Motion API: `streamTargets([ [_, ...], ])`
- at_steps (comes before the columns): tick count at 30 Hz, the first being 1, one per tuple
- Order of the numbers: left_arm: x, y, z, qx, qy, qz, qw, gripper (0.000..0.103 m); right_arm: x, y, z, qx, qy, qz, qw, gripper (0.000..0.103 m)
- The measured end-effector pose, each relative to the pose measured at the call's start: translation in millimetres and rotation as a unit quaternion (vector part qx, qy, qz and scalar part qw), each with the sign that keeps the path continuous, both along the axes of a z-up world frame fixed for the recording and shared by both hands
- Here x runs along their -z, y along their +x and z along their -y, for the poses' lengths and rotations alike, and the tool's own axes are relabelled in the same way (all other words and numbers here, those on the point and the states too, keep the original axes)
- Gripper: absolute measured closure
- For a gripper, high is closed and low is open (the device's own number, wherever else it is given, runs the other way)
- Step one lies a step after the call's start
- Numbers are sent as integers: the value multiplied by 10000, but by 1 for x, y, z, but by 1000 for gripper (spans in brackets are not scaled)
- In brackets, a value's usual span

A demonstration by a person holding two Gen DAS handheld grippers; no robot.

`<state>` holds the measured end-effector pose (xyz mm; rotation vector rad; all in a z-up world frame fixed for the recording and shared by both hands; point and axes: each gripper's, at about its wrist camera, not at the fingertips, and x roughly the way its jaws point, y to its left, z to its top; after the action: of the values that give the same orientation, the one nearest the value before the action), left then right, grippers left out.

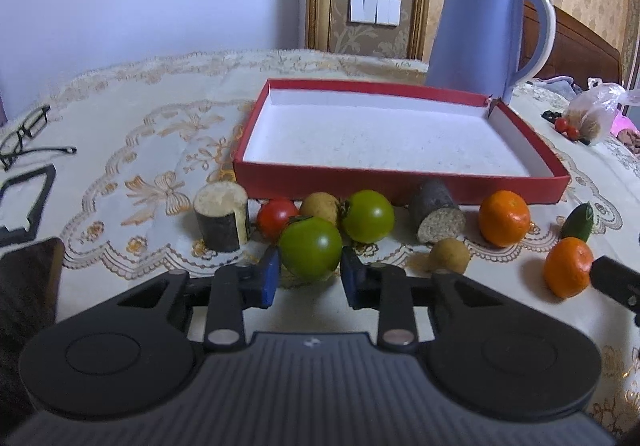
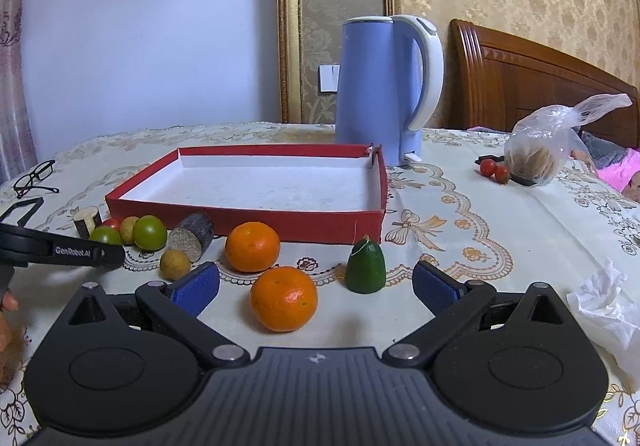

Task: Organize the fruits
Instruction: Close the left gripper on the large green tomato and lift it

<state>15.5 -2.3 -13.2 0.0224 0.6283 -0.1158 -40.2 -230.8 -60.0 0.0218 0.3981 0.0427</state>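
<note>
On a lace-covered table, an empty red box [image 1: 400, 182] sits mid-frame. The left gripper [image 1: 309, 273] has closed on a green tomato [image 1: 310, 246] just below it; the right gripper [image 2: 316, 286] gapes around an orange [image 2: 284, 298]. Next, I judge: lift the tomato over the rim.

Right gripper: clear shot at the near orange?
Probably yes. The right gripper is open, the near orange sits between its fingers, and nothing blocks it; the green piece stands close beside.

Both tools black, blue pads [image 2: 196, 288], silver pivot screws; left tool [image 2: 64, 251] marked GenRobot.AI
</note>
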Motion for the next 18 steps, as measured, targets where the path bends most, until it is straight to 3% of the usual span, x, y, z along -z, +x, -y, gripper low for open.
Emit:
streamTargets([
  [10, -13, -13, 2, 124, 158, 348, 9992, 74, 4, 9, -7, -114, -164, -229, 9995, 14],
  [15, -13, -13, -4, 103, 104, 336, 9993, 74, 8, 20, -17, -261, -257, -445, 9983, 45],
  [18, -13, -13, -5, 111, 106, 332, 9993, 74, 12, 24, -22, -294, -380, -521, 9975, 52],
])
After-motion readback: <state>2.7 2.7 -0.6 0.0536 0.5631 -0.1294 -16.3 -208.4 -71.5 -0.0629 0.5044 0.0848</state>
